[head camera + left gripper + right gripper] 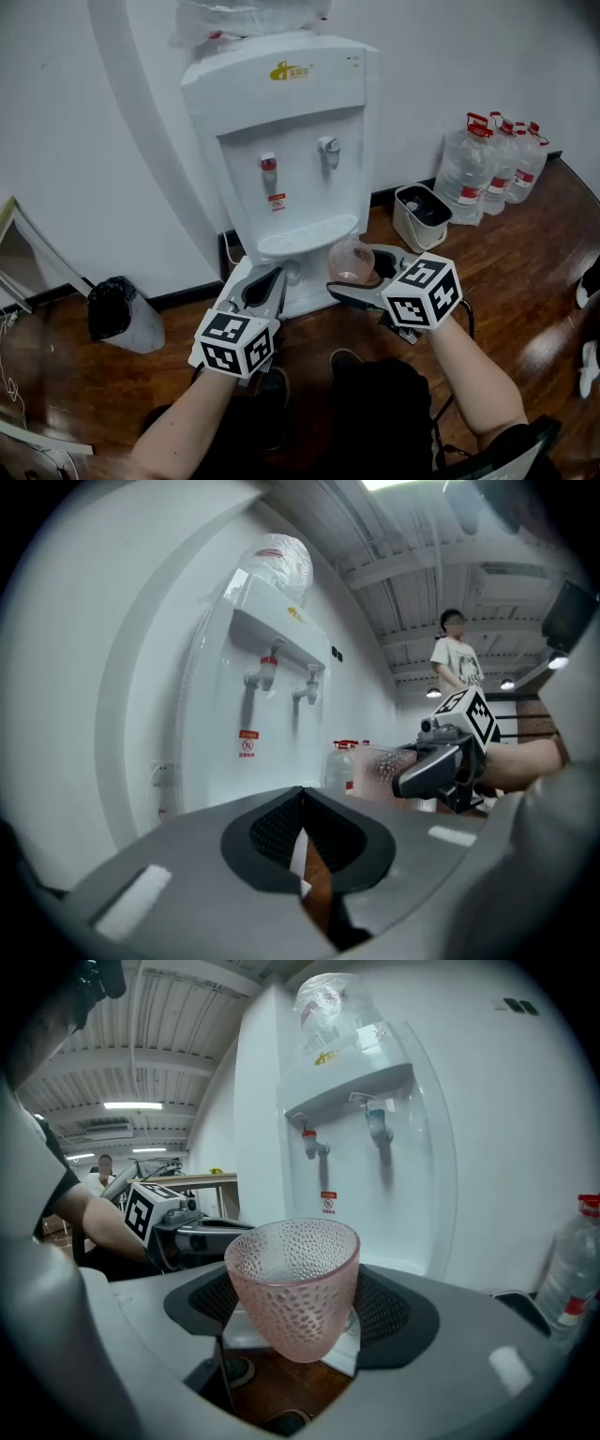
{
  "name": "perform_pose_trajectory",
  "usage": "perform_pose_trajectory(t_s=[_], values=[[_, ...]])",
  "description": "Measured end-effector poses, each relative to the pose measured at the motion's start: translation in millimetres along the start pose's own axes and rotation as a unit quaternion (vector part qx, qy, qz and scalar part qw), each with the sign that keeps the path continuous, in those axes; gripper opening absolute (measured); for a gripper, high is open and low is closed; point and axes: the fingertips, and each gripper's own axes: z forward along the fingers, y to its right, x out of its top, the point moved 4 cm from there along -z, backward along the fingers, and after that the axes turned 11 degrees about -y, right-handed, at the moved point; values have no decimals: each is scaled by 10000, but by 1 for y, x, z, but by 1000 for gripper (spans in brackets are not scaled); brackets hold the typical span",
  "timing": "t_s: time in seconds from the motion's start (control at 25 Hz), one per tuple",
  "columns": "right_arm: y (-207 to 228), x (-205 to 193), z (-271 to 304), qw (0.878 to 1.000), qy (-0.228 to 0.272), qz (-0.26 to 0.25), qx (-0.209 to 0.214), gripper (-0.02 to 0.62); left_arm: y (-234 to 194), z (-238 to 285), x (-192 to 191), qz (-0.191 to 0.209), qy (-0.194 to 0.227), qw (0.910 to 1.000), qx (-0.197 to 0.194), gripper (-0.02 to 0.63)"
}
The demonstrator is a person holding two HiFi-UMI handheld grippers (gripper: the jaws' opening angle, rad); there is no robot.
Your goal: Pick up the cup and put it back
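Cup (352, 259) before the water dispenser (281, 141)
My right hand-held gripper (359, 269) grasps the cup; my left hand-held gripper (278, 275) is clenched empty.

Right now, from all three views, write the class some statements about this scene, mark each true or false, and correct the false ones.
1. The right gripper is closed on a pink dimpled cup. True.
2. The left gripper has its jaws wide apart. False: they are shut, with nothing between them.
3. The cup stands on the floor. False: the right gripper holds it up in front of the water dispenser.
4. Large water bottles stand on the floor to the right of the dispenser. True.
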Motion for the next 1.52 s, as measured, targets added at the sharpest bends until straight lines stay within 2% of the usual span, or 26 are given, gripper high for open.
perform_pose_trajectory(t_s=[0.2, 0.56, 0.76, 0.96, 1.16, 1.52], values=[[22, -35, 20, 9999, -52, 107, -36, 377, -4, 27, -32, -286, -20, 9996, -36, 1], [50, -95, 71, 9998, -91, 120, -149, 377, -2, 67, -99, -209, -360, 9989, 212, 1], [64, -127, 101, 9996, -12, 201, -193, 377, -16, 87, -133, -411, -554, 9972, 275, 1], [77, -155, 129, 9993, 11, 292, -248, 377, -29, 114, -170, -146, -965, 9948, 286, 1], [90, -177, 154, 9990, -61, 235, -379, 377, -39, 127, -189, -341, -835, 9938, 647, 1], [104, -205, 192, 9982, -66, 359, -483, 377, -38, 145, -220, -482, -1090, 9915, 522, 1]])
